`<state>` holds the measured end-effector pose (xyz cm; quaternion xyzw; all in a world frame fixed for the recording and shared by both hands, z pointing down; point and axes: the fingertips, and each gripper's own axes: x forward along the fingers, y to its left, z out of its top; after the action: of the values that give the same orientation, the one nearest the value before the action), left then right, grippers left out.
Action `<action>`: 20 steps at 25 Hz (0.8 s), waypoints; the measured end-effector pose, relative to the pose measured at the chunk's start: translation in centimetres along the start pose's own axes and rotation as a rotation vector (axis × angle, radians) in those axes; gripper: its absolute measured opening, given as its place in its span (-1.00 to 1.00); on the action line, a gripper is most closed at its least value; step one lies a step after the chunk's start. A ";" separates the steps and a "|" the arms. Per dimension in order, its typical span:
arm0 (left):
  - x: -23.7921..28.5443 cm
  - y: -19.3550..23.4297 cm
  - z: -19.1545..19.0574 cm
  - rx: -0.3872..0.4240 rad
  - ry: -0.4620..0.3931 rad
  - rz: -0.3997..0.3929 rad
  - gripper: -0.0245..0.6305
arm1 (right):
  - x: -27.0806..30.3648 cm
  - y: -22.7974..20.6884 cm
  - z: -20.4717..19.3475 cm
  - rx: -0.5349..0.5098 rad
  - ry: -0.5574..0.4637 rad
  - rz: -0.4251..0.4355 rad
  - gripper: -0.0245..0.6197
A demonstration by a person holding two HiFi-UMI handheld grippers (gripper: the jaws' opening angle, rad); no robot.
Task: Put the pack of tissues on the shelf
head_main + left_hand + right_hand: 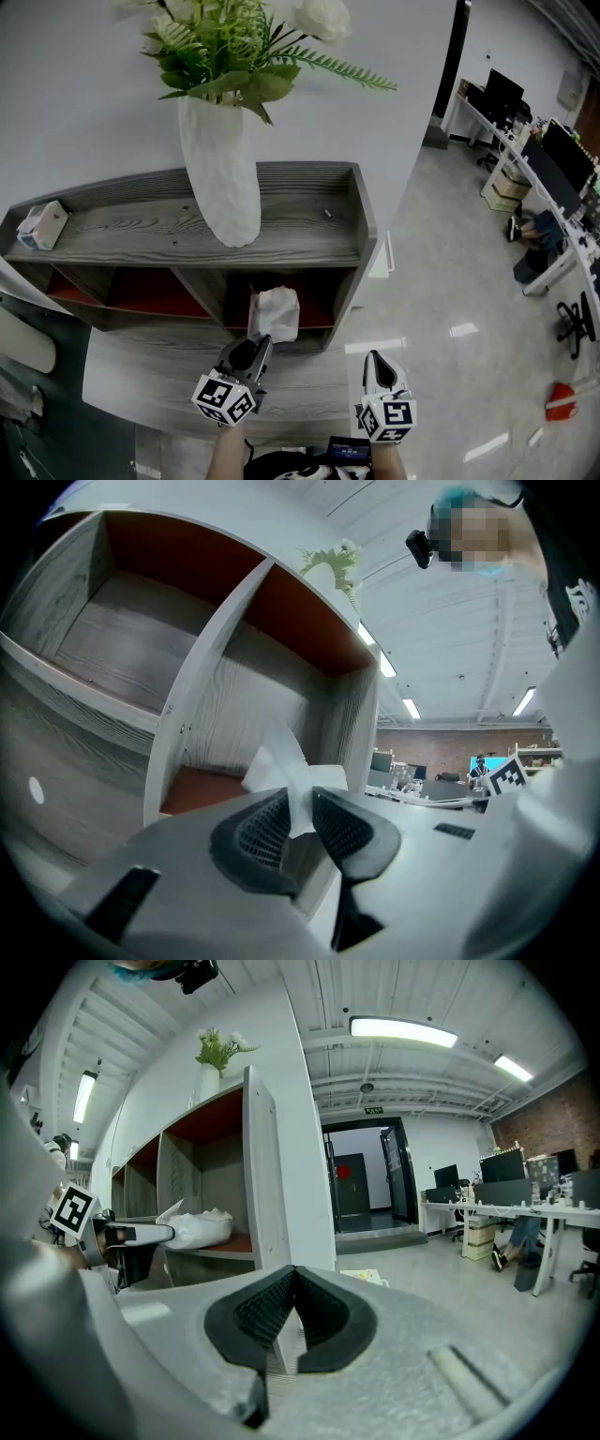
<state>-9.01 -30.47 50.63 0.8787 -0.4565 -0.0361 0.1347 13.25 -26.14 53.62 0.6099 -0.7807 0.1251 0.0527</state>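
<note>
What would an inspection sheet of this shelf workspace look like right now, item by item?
Surface: grey wooden shelf, red-backed compartments below its top.
Job's things: pack of tissues at the lower right compartment, pinched by one edge.
Clutter: white vase of flowers and small box on the shelf top.
Grippers: left gripper shut on the pack; right gripper shut, empty, beside the shelf.
Cables: nothing seen.
Surroundings: glossy floor, office desks with monitors at the right.
</note>
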 end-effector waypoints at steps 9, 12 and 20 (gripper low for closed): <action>0.9 1.1 0.8 0.001 0.005 0.026 -0.72 | 1.7 -0.4 -0.2 0.004 0.018 0.006 -0.91; 1.5 1.3 0.6 0.015 0.006 0.026 -0.72 | 2.5 -0.5 -0.1 0.000 0.023 0.015 -0.91; 2.9 2.5 1.1 0.038 0.028 0.046 -0.71 | 5.0 -0.3 0.5 -0.023 0.039 0.057 -0.91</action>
<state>-9.50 -34.41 50.45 0.8709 -0.4752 -0.0119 0.1250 12.37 -31.01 54.32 0.5842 -0.7981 0.1293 0.0715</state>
